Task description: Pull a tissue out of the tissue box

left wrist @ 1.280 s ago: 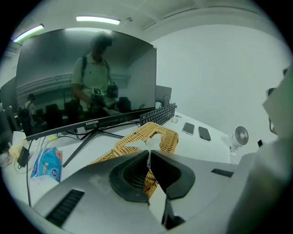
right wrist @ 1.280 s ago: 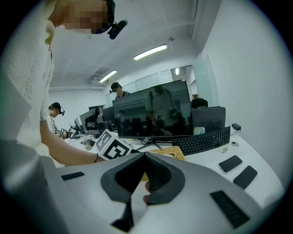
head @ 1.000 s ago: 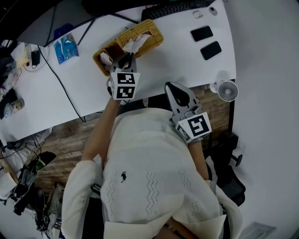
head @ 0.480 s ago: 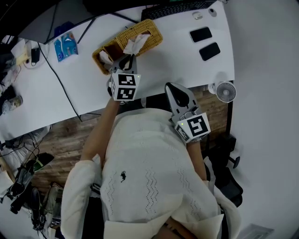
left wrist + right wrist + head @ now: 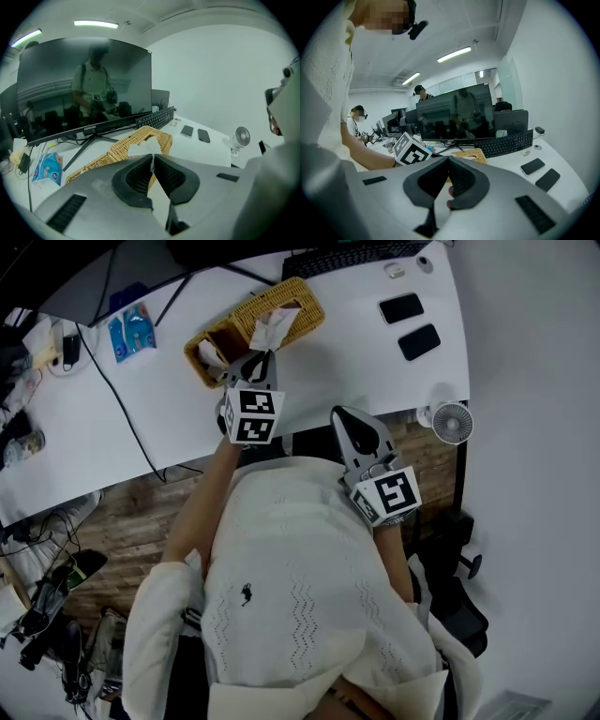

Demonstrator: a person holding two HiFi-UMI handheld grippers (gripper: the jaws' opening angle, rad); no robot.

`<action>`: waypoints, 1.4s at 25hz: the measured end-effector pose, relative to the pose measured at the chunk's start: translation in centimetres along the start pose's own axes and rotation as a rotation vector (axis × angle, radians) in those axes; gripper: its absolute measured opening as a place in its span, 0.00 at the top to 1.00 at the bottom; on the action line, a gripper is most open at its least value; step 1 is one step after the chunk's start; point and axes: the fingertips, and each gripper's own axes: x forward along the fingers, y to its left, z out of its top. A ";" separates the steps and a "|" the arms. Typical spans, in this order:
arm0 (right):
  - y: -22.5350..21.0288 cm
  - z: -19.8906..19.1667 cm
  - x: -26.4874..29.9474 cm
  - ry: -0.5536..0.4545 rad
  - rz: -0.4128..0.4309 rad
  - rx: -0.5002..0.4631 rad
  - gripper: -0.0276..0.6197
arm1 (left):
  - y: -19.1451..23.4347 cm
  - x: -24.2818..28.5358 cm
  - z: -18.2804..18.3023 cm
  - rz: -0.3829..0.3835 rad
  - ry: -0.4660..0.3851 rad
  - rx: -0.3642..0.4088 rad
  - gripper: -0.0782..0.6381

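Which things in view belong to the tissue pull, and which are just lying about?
In the job: tissue, wicker tissue box, left gripper with jaws shut on the tissue.

Lying about: keyboard, monitor, two phones, desk fan, blue packet; right gripper, jaws shut, empty.

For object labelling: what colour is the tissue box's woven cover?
The tissue box is tan woven wicker; it shows best in the head view.

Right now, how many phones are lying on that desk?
2. The first phone lies near the keyboard; the second phone beside it, closer to the small fan. Clutter at left could hide more.
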 end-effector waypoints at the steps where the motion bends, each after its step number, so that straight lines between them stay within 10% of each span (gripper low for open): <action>1: 0.0 0.0 0.0 0.000 0.000 -0.002 0.96 | 0.0 -0.1 -0.1 0.000 0.000 0.000 0.86; 35: 0.7 -0.5 -0.2 0.003 0.020 -0.009 0.96 | -1.3 -1.4 -0.6 -0.003 -0.004 -0.003 0.86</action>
